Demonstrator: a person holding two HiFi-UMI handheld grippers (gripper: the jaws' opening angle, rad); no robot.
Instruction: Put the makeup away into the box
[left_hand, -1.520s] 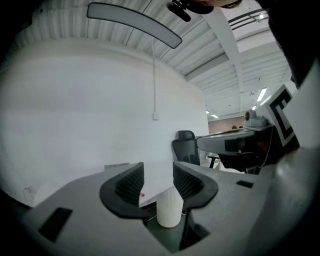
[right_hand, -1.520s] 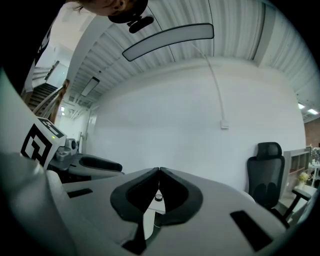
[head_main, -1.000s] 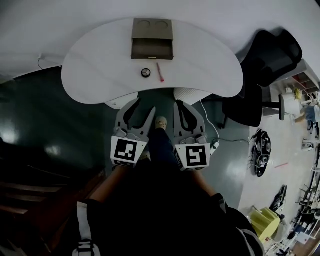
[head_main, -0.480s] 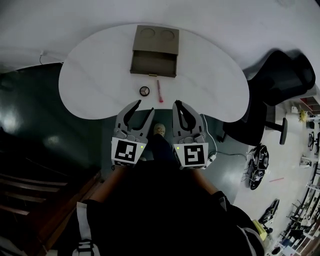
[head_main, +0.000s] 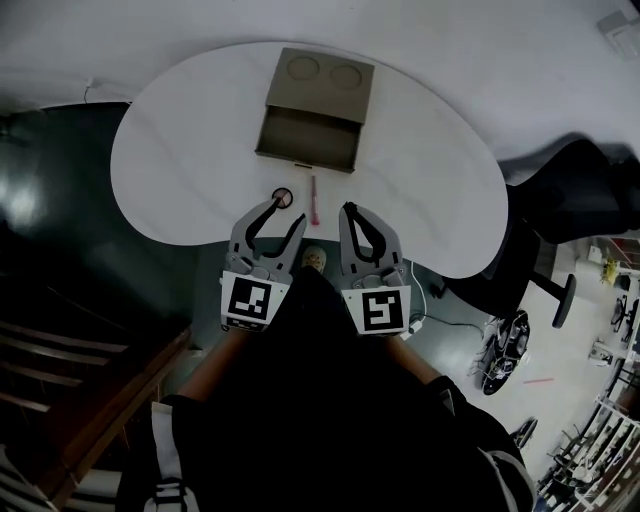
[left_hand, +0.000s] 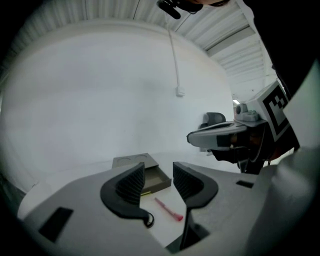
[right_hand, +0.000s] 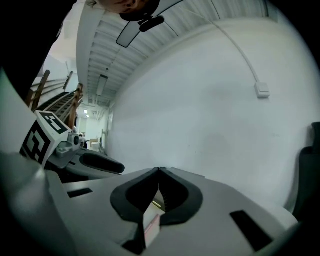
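Both grippers have come forward and a little down since the earlier frames, and their tips now reach over the near edge of the white table (head_main: 180, 160). The left gripper (head_main: 285, 213) has its jaws apart with nothing between them; its own view shows only the table top through the gap. The right gripper (head_main: 347, 210) has its jaws pressed together at the tips and holds nothing.

The makeup is not yet put away. A round compact (head_main: 283, 197) lies near the table edge, just beside the tip of one jaw of the left gripper; whether they touch, I cannot tell. A pink pencil (head_main: 313, 200) lies flat just to the right of it, between the two grippers and a little ahead of them. The box (head_main: 320, 75) stands further back on the table, and its drawer (head_main: 308, 140) is pulled open toward the person.

I think the risk is mostly at the edge. Both items lie close to it, so a jaw that arrives too low or sideways can push the compact or roll the thin pencil off the table. Because the pencil lies flat, the pads may slide over it. The right gripper must open first, otherwise it only pushes things. The grippers are close side by side, so they may hit each other.
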